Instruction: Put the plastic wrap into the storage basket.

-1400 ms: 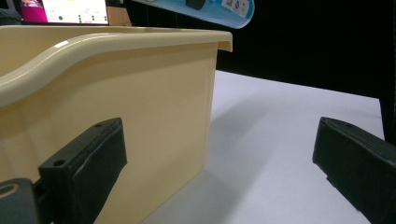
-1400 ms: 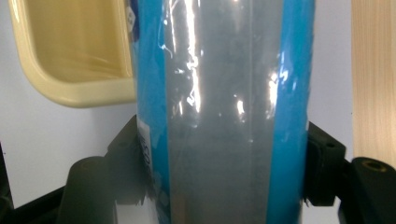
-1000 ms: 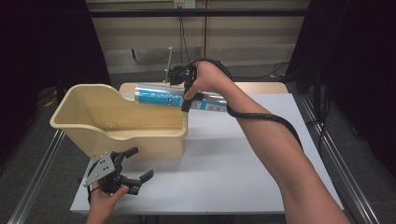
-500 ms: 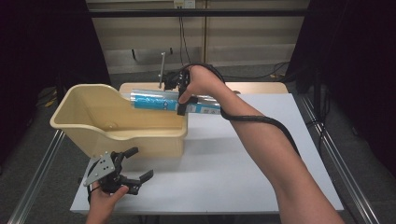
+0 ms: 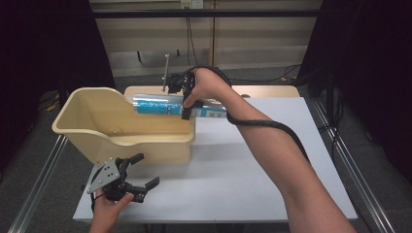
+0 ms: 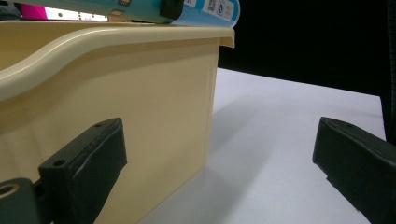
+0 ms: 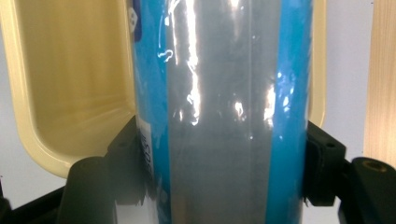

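A blue and silver tube-shaped package [image 5: 155, 104] lies level in the air across the right rim of a cream plastic bin [image 5: 121, 141]. My right gripper [image 5: 187, 104] is shut on its middle, and its left end reaches over the bin's inside. In the right gripper view the package [image 7: 224, 116] sits between both black jaws of the right gripper [image 7: 222, 154], with the bin [image 7: 70, 93] below. My left gripper [image 5: 148, 170] stands open at the table's front left, just before the bin's front wall [image 6: 140, 93]. Nothing is between the jaws of the left gripper [image 6: 219, 135].
The bin stands on the left of a white table [image 5: 243, 165]. A wooden board [image 5: 272, 91] and an upright metal rod [image 5: 166, 73] are behind it. Metal rails [image 5: 350, 160] run along both table sides. A black cable [image 5: 272, 125] trails over the right forearm.
The right gripper has carried the package a little to the left, further over the bin. The left gripper has stayed where it was, still open.
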Motion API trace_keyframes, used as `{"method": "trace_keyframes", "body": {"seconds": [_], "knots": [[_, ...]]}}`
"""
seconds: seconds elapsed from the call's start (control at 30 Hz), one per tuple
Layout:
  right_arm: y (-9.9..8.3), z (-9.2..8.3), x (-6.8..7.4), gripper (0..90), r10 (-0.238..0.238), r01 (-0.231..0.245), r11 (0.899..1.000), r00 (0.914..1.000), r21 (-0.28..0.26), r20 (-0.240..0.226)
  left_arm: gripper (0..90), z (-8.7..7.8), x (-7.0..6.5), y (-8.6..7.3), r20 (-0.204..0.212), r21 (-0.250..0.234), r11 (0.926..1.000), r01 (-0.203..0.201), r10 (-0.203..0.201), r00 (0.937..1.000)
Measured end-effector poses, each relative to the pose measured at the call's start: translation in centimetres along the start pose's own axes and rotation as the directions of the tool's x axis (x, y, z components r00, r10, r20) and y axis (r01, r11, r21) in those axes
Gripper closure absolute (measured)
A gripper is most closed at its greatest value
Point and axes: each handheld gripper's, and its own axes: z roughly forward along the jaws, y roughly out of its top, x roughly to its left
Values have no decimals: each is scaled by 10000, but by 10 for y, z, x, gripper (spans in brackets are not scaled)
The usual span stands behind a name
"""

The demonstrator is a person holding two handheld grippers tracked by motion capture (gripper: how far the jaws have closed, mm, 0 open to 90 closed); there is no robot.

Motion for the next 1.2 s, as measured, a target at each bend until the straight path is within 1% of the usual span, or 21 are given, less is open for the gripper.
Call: {"method": "trace_keyframes", "body": {"seconds": [0.1,0.17,0.4,0.47,0.67,0.7,0.8,0.93,1.2], "knots": [[1,1,1,311,-47,47,10000,10000,-24,12,27,1,0,0,61,29,10000,4,-4,10000],[1,1,1,311,-18,18,9999,10000,-102,34,27,1,0,0,55,108,9998,-140,139,9999],[3,3,1,310,-15,16,10000,10000,-82,54,27,0,0,0,110,59,10000,-52,51,9999],[4,4,1,310,0,0,10000,10000,-83,68,27,0,-1,0,50,32,10000,4,-5,10000],[6,6,1,312,-28,30,9999,9998,-115,172,27,0,0,0,92,62,10000,-23,23,10000],[8,6,2,312,-30,29,10000,9997,32,237,27,-1,0,0,91,97,9999,-57,56,9999],[9,6,2,312,-131,129,9999,9995,78,278,27,-1,0,0,91,78,9999,-124,123,9999],[8,5,2,310,-73,73,10000,9998,-8,208,27,0,0,0,73,64,10000,-21,21,10000],[8,2,2,303,-147,147,9999,9997,-9,197,27,1,0,-1,35,68,10000,-48,48,10000]]}}
